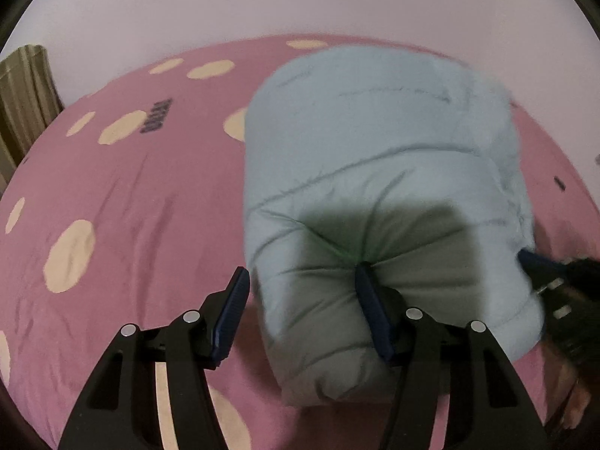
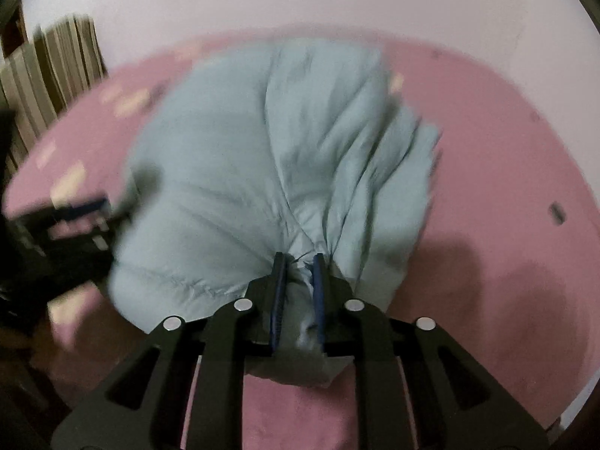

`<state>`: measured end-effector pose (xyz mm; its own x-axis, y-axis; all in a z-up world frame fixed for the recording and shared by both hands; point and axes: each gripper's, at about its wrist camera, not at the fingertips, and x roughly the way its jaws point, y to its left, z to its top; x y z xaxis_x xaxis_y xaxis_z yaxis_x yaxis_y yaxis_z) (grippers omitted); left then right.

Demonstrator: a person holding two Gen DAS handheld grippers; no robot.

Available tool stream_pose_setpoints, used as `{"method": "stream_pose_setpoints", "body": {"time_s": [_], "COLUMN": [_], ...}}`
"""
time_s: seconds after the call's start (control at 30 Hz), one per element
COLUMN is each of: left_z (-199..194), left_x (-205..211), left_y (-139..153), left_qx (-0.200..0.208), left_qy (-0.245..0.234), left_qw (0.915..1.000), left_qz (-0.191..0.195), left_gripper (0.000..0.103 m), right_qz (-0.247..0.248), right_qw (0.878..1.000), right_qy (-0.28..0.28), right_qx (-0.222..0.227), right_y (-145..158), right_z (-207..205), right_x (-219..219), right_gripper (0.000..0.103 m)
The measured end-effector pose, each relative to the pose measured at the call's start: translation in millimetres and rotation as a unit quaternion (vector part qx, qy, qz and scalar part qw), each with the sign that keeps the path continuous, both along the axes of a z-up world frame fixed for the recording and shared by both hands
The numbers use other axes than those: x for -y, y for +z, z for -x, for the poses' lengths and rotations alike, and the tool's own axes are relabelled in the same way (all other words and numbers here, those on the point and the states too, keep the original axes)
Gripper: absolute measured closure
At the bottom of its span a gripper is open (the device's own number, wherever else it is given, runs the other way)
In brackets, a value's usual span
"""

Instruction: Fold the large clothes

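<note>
A puffy light-blue jacket (image 1: 375, 150) lies bunched and folded over on a pink bed cover (image 1: 131, 206). My left gripper (image 1: 302, 270) straddles the jacket's near left corner. Its right finger (image 1: 369, 300) digs into the padding, with creases running out from it. Its left finger (image 1: 234, 300) rests against the jacket's edge. In the right wrist view my right gripper (image 2: 299, 257) has a narrow gap between its pads, and a gathered fold of the jacket (image 2: 243, 157) is pinched there. The right gripper's blue finger (image 1: 525, 258) shows at the jacket's right side. Both views are blurred.
The pink cover (image 2: 487, 150) with cream spots spreads left of the jacket and to its right. A striped curtain (image 1: 22, 93) hangs at the far left, and the same curtain (image 2: 56, 75) shows in the right wrist view. A pale wall (image 1: 300, 0) rises behind the bed.
</note>
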<state>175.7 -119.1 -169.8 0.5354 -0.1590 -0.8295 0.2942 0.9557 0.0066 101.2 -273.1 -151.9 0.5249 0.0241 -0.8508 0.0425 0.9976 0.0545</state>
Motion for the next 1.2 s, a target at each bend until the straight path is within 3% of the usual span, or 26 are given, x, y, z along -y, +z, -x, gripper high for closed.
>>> {"method": "stream_pose_setpoints", "body": {"time_s": [0.1, 0.23, 0.33, 0.43, 0.6, 0.8, 0.97, 1.2], "left_z": [-8, -2, 5, -4, -53, -85, -95, -99], "left_x": [3, 6, 1, -8, -1, 14, 23, 26], "left_y": [-13, -3, 28, 60, 65, 35, 6, -12], "left_qx": [-0.012, 0.009, 0.035, 0.071, 0.061, 0.032, 0.002, -0.006], "left_qy": [0.003, -0.008, -0.011, 0.003, 0.018, 0.01, 0.005, 0.008], "left_qw": [0.9999, 0.9999, 0.9992, 0.9975, 0.998, 0.9991, 0.999, 0.9986], "left_qz": [0.004, -0.011, -0.013, 0.009, 0.009, -0.026, -0.044, -0.051], "left_gripper": [0.044, 0.046, 0.047, 0.047, 0.047, 0.047, 0.046, 0.047], "right_qz": [-0.001, -0.002, -0.019, -0.024, -0.019, -0.006, -0.024, -0.037], "right_qw": [1.0, 1.0, 1.0, 0.998, 0.995, 0.999, 0.999, 0.999], "right_qy": [-0.008, -0.012, -0.013, -0.02, -0.025, -0.018, -0.029, -0.037], "right_qx": [0.01, 0.011, 0.017, 0.061, 0.098, 0.05, 0.012, 0.002], "right_y": [-19, -12, 8, 41, 66, 33, -2, -24], "right_z": [-1, 1, 7, 6, -37, -76, -84, -92], "right_x": [5, 7, 8, 17, 32, 40, 48, 47], "right_gripper": [0.089, 0.089, 0.088, 0.078, 0.077, 0.077, 0.077, 0.078]}}
